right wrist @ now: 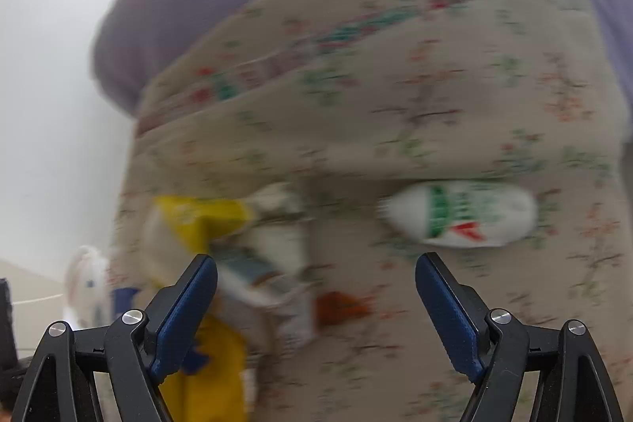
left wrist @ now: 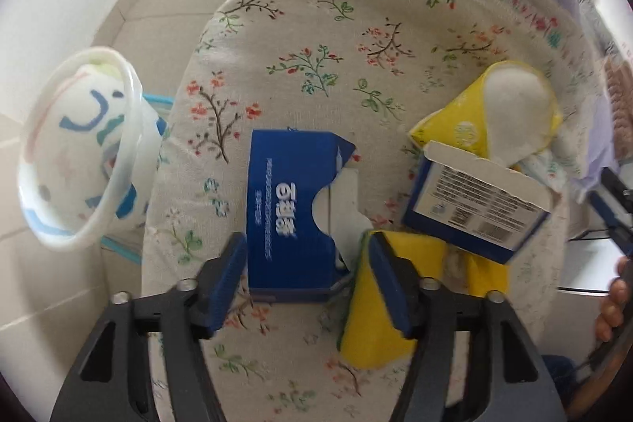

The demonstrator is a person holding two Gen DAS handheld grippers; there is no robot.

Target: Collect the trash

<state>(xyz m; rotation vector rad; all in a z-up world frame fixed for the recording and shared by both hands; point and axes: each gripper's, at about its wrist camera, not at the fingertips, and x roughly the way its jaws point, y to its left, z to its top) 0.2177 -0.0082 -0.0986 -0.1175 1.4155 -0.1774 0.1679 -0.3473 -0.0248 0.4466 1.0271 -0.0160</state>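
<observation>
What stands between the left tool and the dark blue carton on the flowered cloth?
Nothing visible does. The left tool is open, and the dark blue carton lies directly ahead between its fingers. A yellow packet lies under the right-hand finger.

The whole right wrist view is smeared by motion blur: the white bottle (right wrist: 461, 214) with green and red markings has unreadable print, and the yellow packet (right wrist: 201, 220) and the small box (right wrist: 253, 273) beside it melt together so their edges cannot be told apart. In the left wrist view the blue carton (left wrist: 290, 212) hides part of the floral cloth (left wrist: 316, 38), the left gripper (left wrist: 302, 275) covers the carton's near corners, and the barcode box (left wrist: 480, 202) overlaps the yellow tissue pack (left wrist: 510, 109). A hand (left wrist: 615, 303) is cut off by the right edge
</observation>
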